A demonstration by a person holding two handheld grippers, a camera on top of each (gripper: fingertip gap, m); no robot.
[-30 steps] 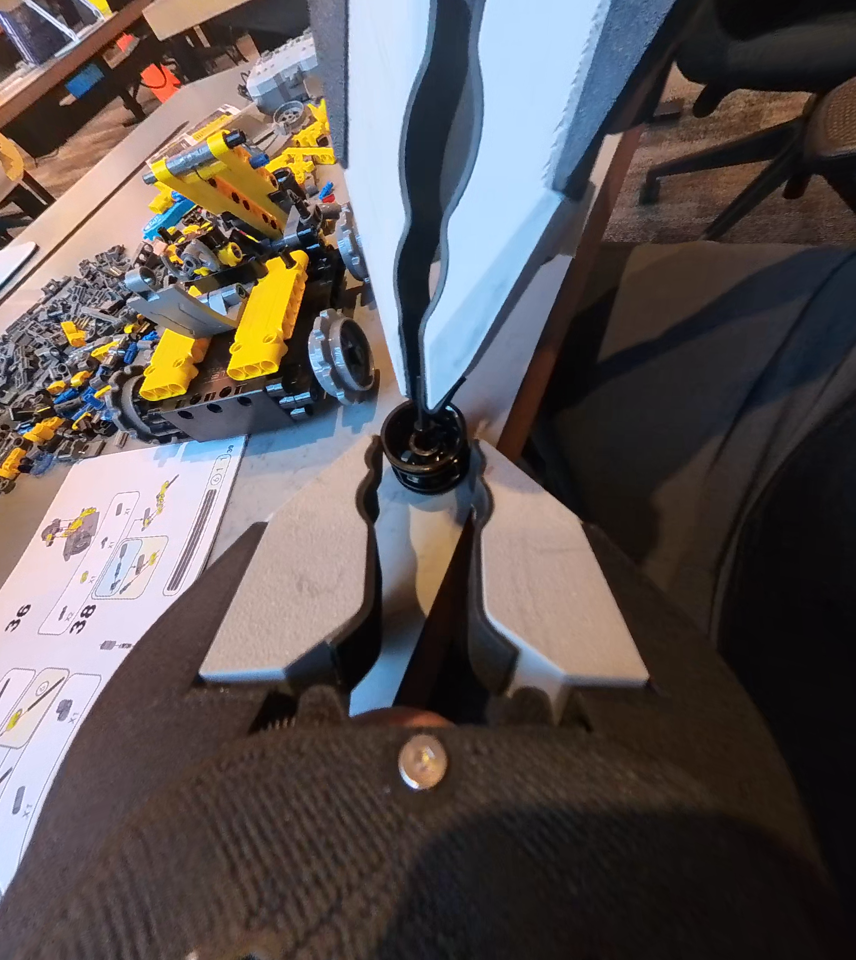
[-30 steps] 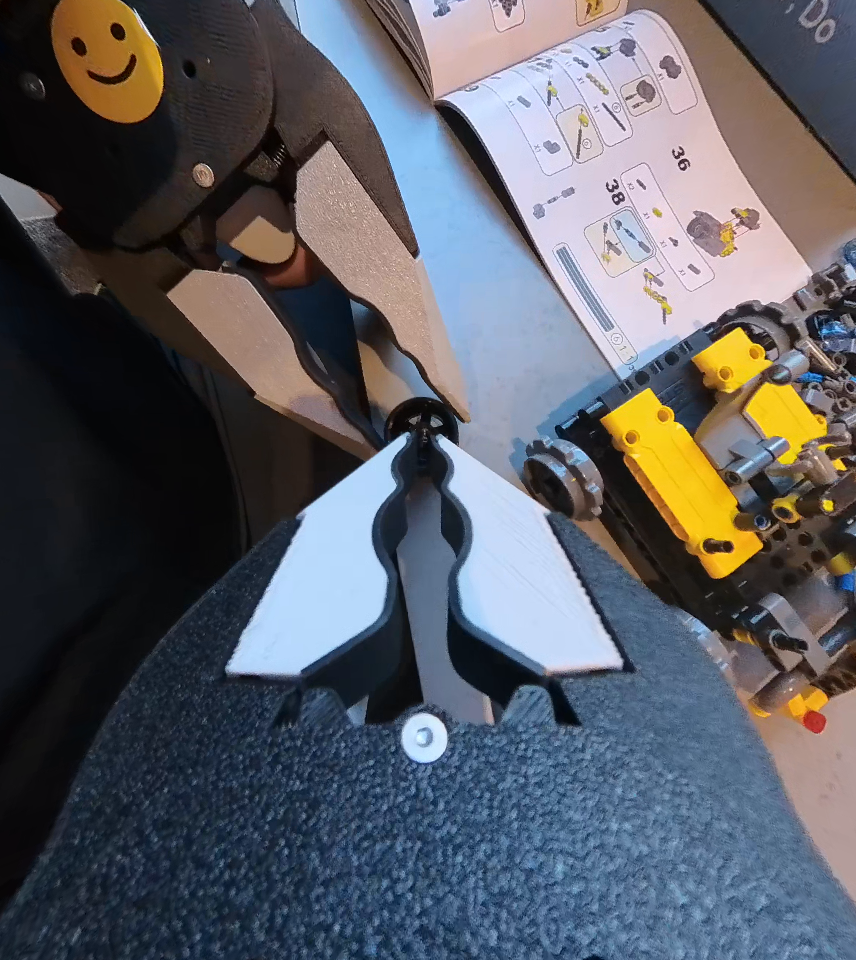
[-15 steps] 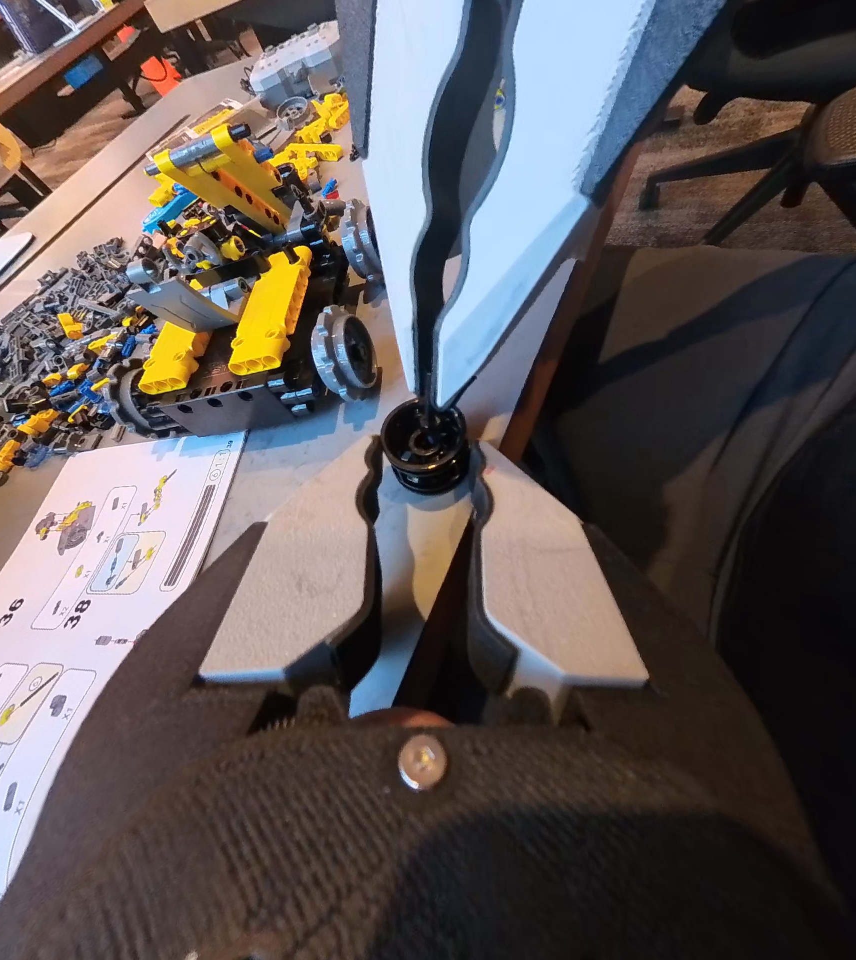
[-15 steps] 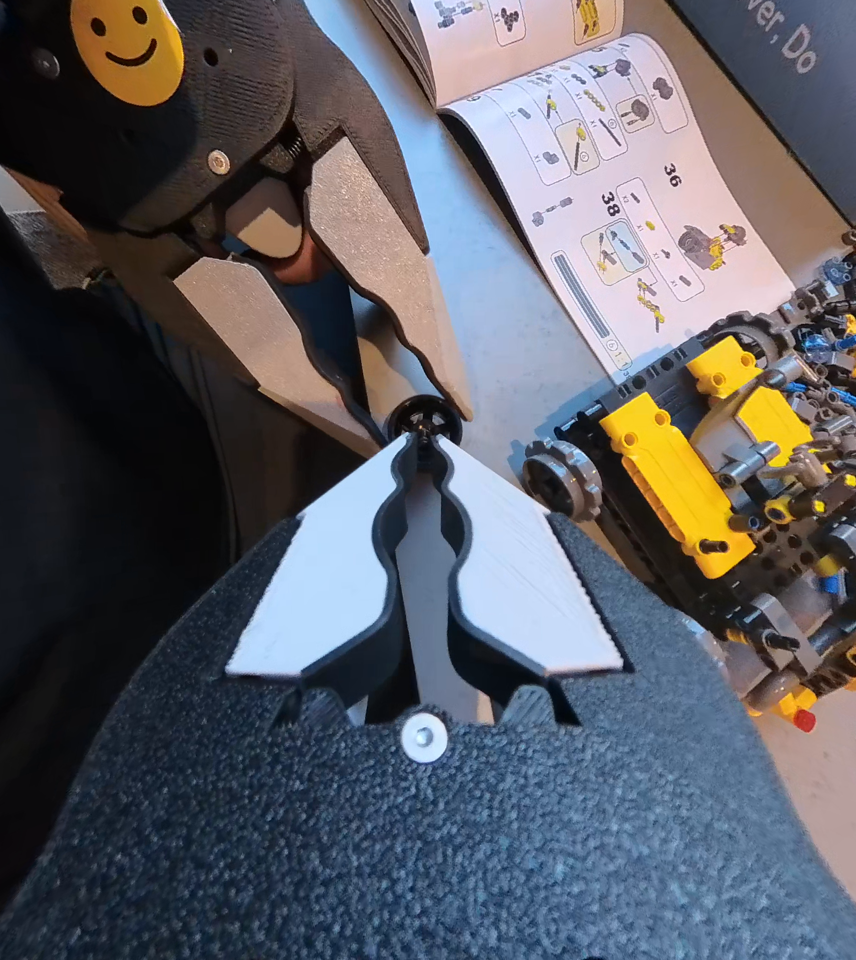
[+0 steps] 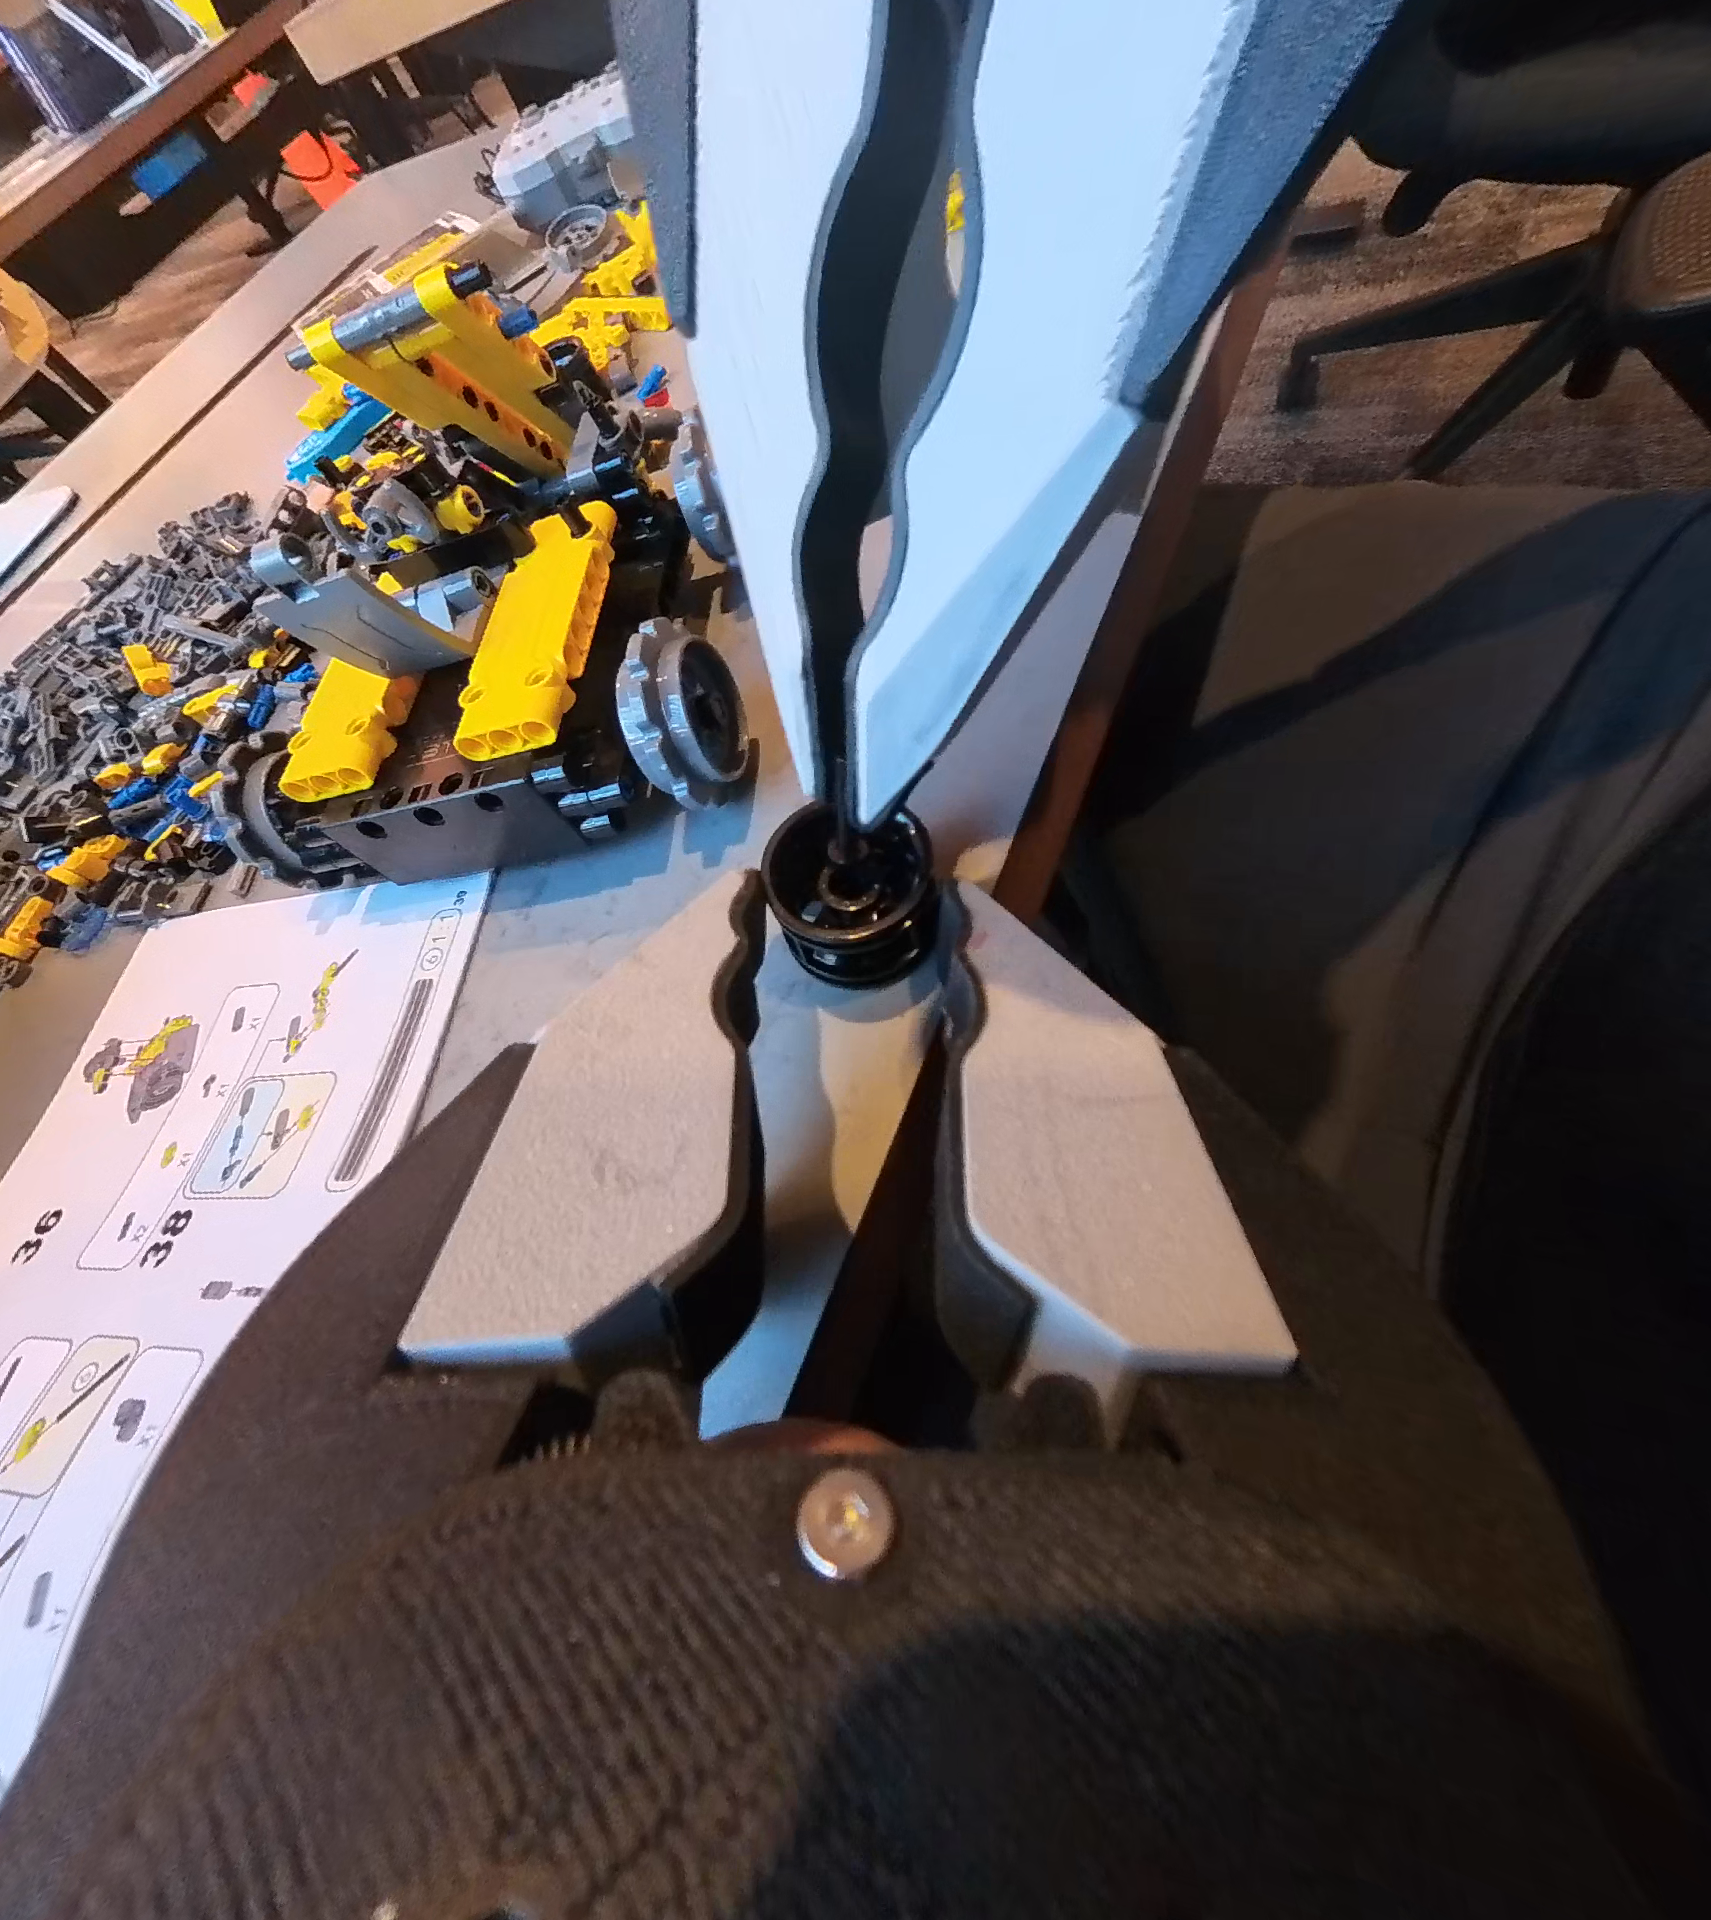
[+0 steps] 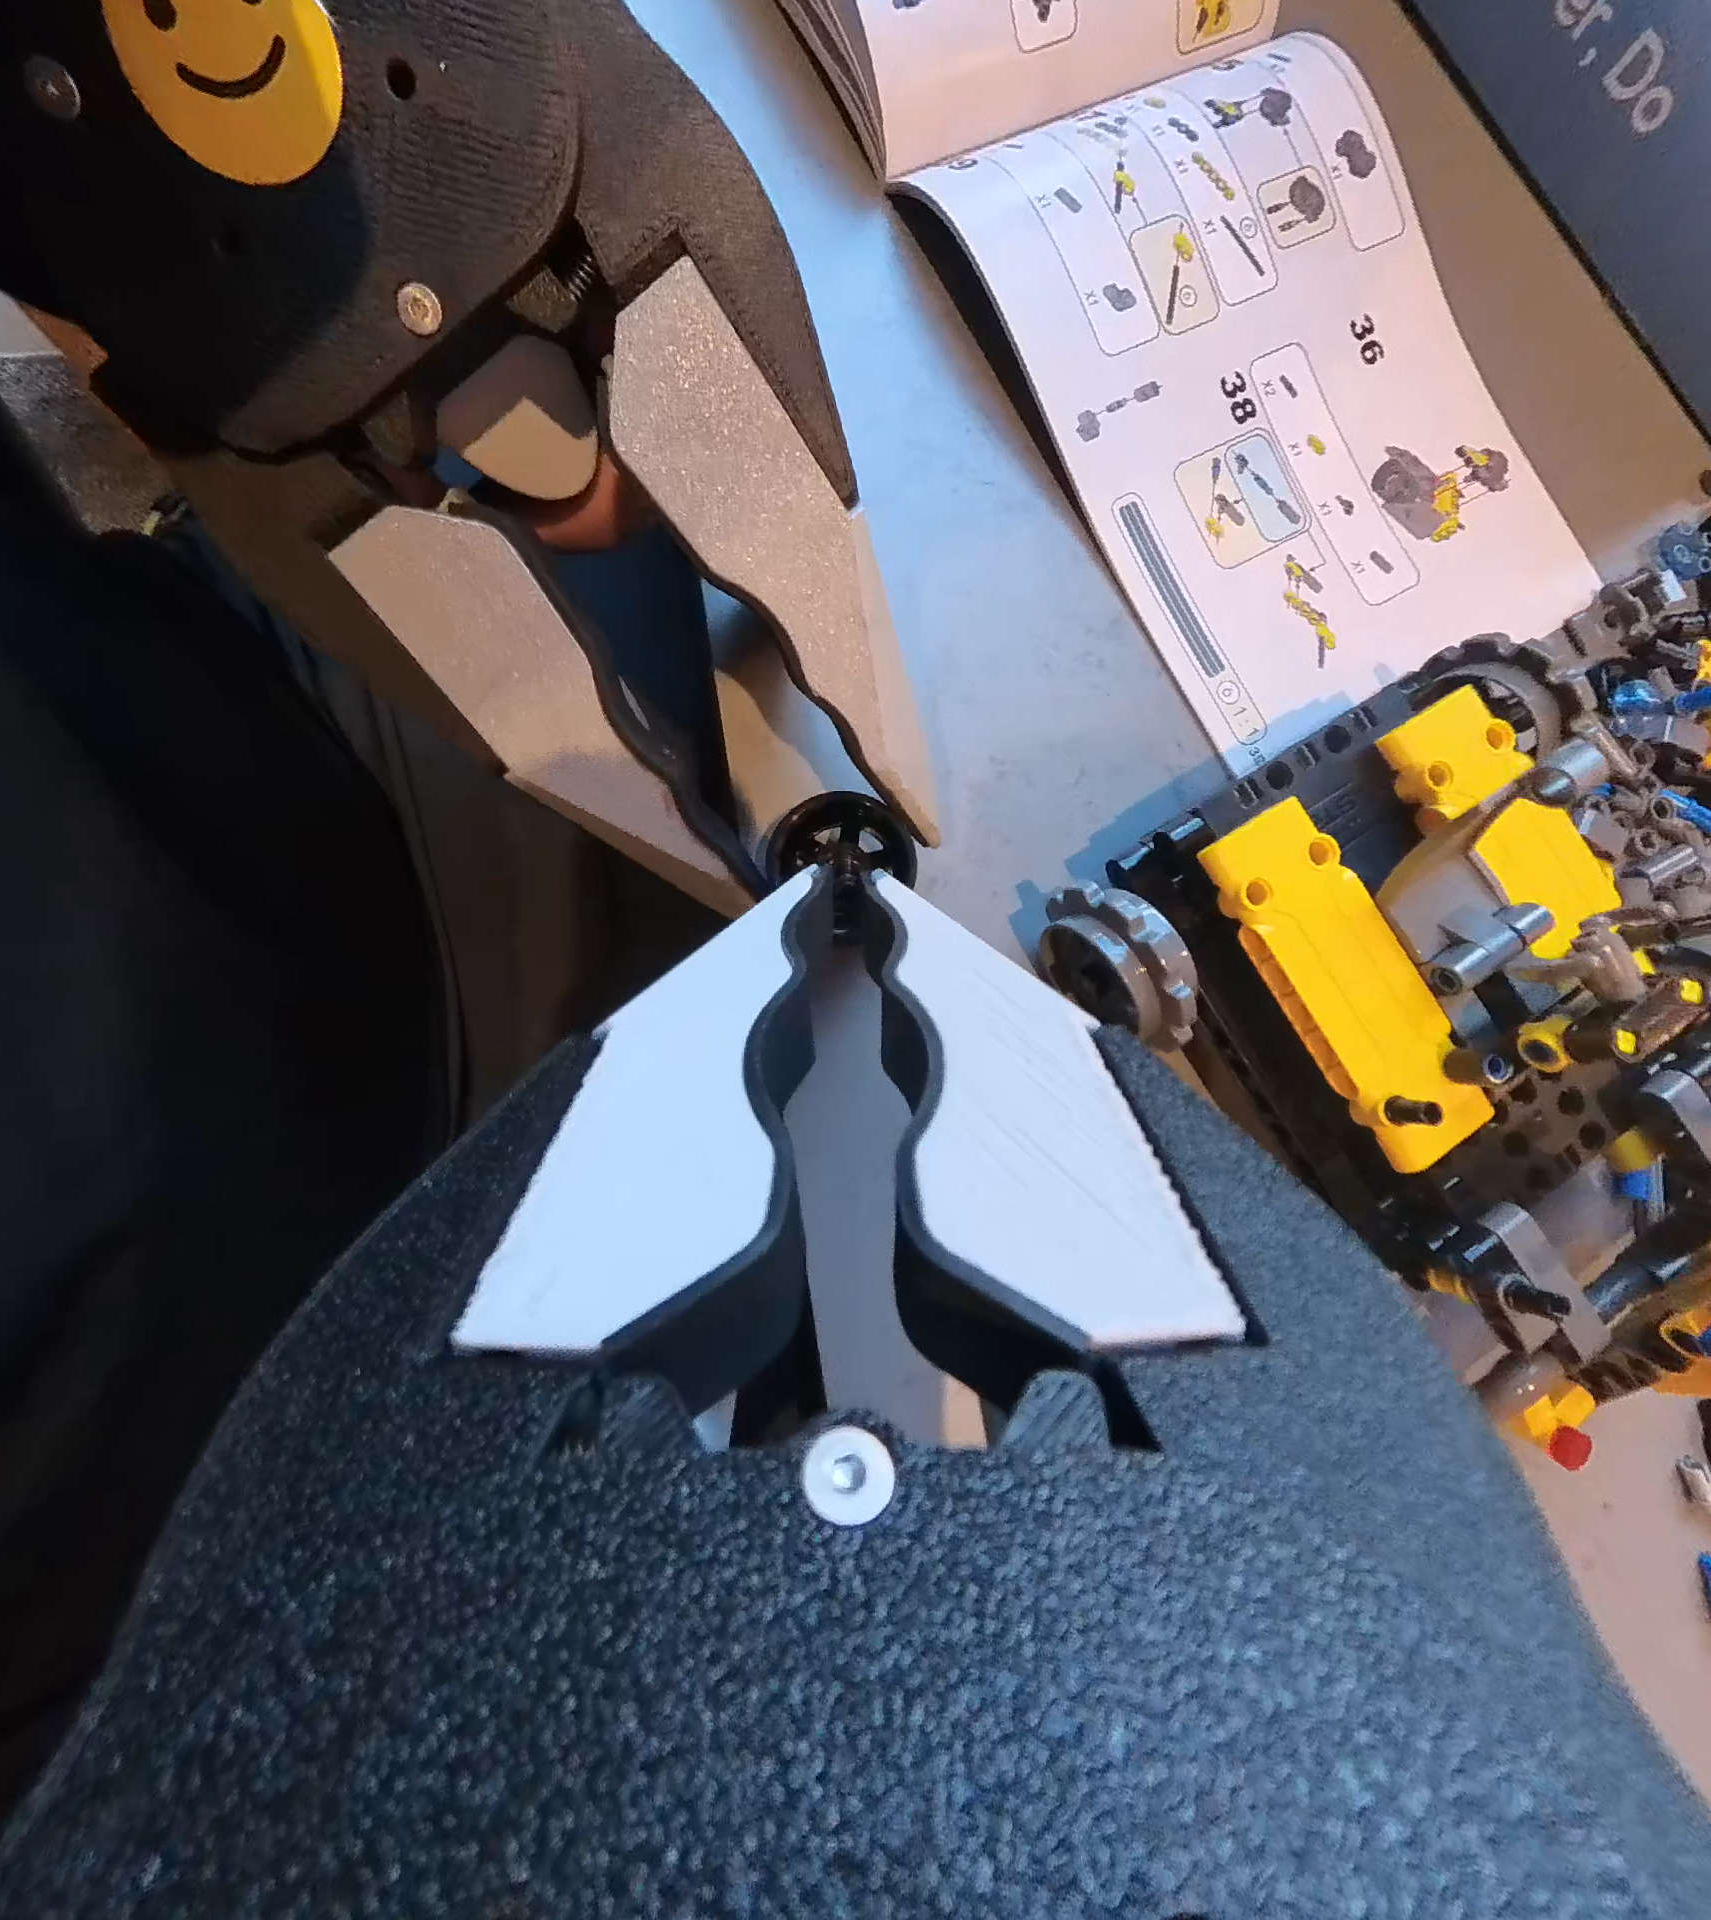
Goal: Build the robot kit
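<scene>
The left tongs [image 5: 851,914] are clamping a small black wheel hub [image 5: 849,896] by its rim, one fingertip on each side, holding it just past the near edge of the desk [image 5: 581,914]. The right tongs [image 6: 843,902] are pinching a thin black axle pin [image 6: 843,906] whose far end is sitting at the hub's centre hole; both pairs are closed on their parts.

The hub is looking like hard, light, glossy plastic, so it is probably slipping easily if squeezed off-centre; the ribbed rim is the sensible place to grip. The pin is stiff but very thin, likely twisting between flat fingertips.

The left tongs are reaching forward and nearly level, while the right tongs are coming down steeply from above, tips meeting over the hub.

Beside them a yellow and black tracked model [image 5: 477,707] is resting on the desk, with an open instruction booklet [image 5: 207,1122] and loose building pieces [image 5: 51,748] nearby.
</scene>
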